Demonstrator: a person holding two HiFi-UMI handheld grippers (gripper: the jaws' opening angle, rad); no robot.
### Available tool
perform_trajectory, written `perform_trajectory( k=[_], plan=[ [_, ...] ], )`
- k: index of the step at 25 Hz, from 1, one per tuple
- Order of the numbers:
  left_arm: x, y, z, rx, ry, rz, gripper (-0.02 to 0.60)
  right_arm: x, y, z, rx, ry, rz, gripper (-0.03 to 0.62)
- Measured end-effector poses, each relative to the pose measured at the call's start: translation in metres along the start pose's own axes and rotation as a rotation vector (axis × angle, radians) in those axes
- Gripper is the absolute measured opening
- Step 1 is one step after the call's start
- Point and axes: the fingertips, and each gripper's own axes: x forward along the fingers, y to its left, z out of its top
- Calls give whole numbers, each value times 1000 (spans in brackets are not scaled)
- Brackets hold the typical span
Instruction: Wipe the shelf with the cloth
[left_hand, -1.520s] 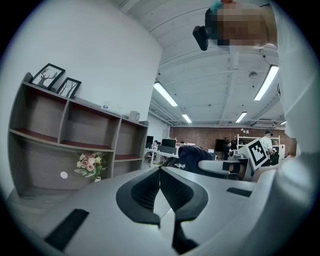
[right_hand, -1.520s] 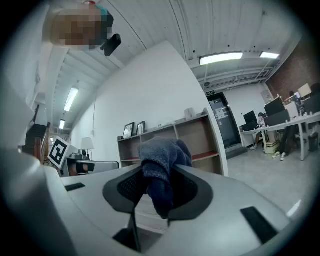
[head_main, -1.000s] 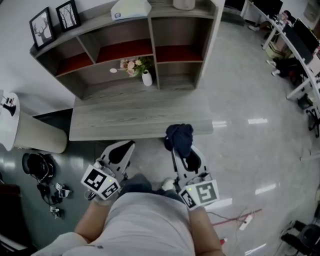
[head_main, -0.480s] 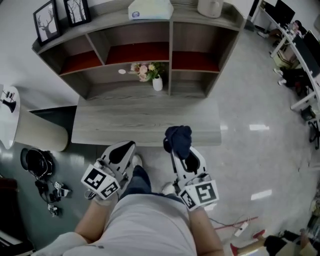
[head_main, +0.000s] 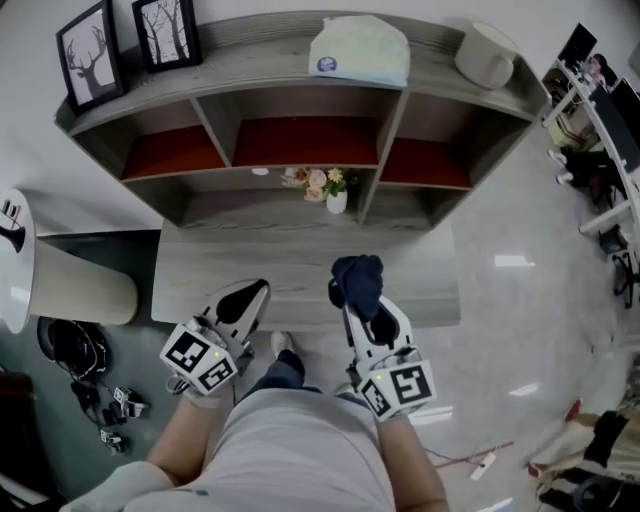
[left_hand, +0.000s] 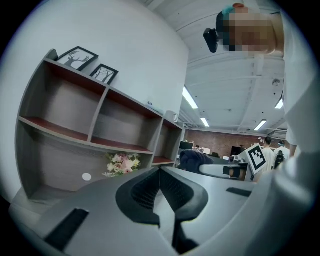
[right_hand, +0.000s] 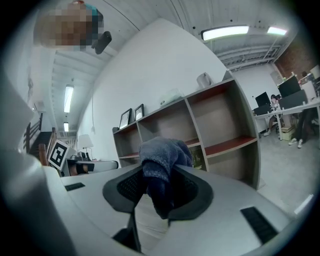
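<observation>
Right tool first: its jaws are clamped on the cloth, a dark blue wad that bulges up and out past the tips. In the right gripper view the cloth fills the gap of the right tool, pinched between both pads and hanging down in a fold. From the head view the wad sits over the near edge of the bench, clear of the shelf, which stands behind it. Over to the left tool: jaws together, tips meeting, nothing in them, and the left gripper view shows the left tool pressed shut on itself, pointing at the lower bays. That same view catches the cloth off to the right, beside the other tool's marker cube. Both tools are side by side at the near edge of the bench, one on either side of the person's knees. On the shelf: two framed pictures at the top left, a white pack at the top middle, a beige roll at the top right. Red boards line the upper bays. Down in the lower middle bay a small white vase of flowers stands by the divider, with a white disc to its left. A lamp stands left of the bench, and headphones lie on the floor beside it.
</observation>
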Motion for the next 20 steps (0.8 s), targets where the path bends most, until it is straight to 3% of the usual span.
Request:
perform_trajectory(
  k=[14,20],
  plan=[
    [-4,123,27,-25,12,-26,17,136,34,14,-15,6,-17,126],
    [-19,156,31,-17,23,-40,17,187,49,32,-57,-17,-29,126]
  ],
)
